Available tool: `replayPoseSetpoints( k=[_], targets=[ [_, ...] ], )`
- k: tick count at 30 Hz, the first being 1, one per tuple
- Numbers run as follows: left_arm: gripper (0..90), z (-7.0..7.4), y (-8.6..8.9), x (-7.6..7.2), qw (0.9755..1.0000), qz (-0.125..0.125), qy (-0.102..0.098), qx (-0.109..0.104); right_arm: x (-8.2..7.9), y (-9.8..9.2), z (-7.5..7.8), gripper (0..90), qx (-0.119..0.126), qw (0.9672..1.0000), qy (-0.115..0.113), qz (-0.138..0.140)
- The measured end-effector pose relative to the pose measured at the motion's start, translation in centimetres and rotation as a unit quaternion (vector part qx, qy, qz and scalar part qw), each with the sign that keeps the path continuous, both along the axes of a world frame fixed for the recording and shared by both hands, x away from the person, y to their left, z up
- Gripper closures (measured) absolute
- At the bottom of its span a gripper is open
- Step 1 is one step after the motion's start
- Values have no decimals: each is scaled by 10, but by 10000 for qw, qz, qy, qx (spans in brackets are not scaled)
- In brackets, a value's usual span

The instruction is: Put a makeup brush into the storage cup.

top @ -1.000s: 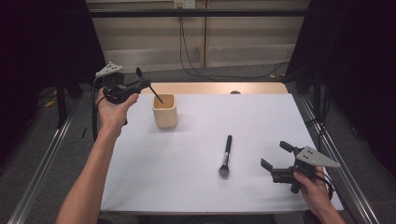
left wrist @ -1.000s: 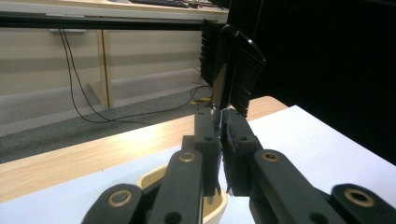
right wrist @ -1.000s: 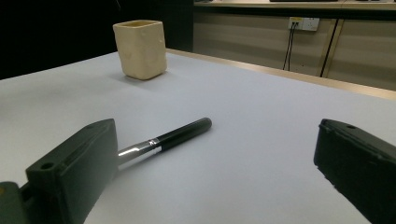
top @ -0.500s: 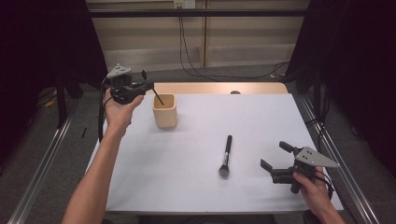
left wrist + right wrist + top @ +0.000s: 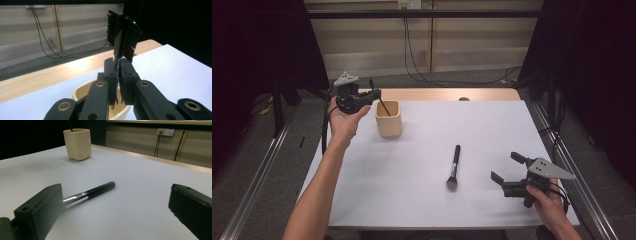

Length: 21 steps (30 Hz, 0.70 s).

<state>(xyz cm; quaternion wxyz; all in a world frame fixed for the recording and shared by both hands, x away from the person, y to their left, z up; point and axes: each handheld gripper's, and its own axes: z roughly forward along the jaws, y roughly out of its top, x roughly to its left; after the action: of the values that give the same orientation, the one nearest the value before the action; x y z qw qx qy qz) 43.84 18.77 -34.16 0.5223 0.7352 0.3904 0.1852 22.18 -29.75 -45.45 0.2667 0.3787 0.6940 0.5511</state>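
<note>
Here, left gripper (image 5: 373, 93) clamps thin brush (image 5: 383, 106) — over cup (image 5: 388, 120)

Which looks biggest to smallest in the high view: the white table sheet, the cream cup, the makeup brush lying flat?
1. White table sheet, by far the largest.
2. Cream cup.
3. Makeup brush: longer than the cup but far thinner.

Thin dark brush (image 5: 381, 103) tilted into cream cup (image 5: 389, 122)

Our left claw (image 5: 373, 94) sits upper left of the frame, jaws pinched together, forearm stretched forward. Our right claw (image 5: 507, 167) rests lower right, jaws spread wide.
</note>
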Motion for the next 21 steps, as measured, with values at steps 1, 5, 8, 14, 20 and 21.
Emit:
replayPoseSetpoints(
  k=[1,5,8,14,20,21],
  targets=[
    [855,0,0,0,10000,0,0,0,0,0,0,0,0,10000,0,0],
    [855,-9,-3,0,10000,-29,80,38,0,0,0,0,-1,10000,-7,0],
    [855,-14,-5,1,9999,-22,83,81,0,0,0,0,-3,10000,-5,9],
    [855,-17,-5,2,9999,-19,87,62,0,0,0,0,-7,10000,18,20],
    [855,-26,-3,3,9998,13,164,61,0,0,0,0,-7,10000,20,54],
    [855,-27,-4,3,9999,12,162,52,0,0,0,0,-3,10000,25,55]
  ],
)
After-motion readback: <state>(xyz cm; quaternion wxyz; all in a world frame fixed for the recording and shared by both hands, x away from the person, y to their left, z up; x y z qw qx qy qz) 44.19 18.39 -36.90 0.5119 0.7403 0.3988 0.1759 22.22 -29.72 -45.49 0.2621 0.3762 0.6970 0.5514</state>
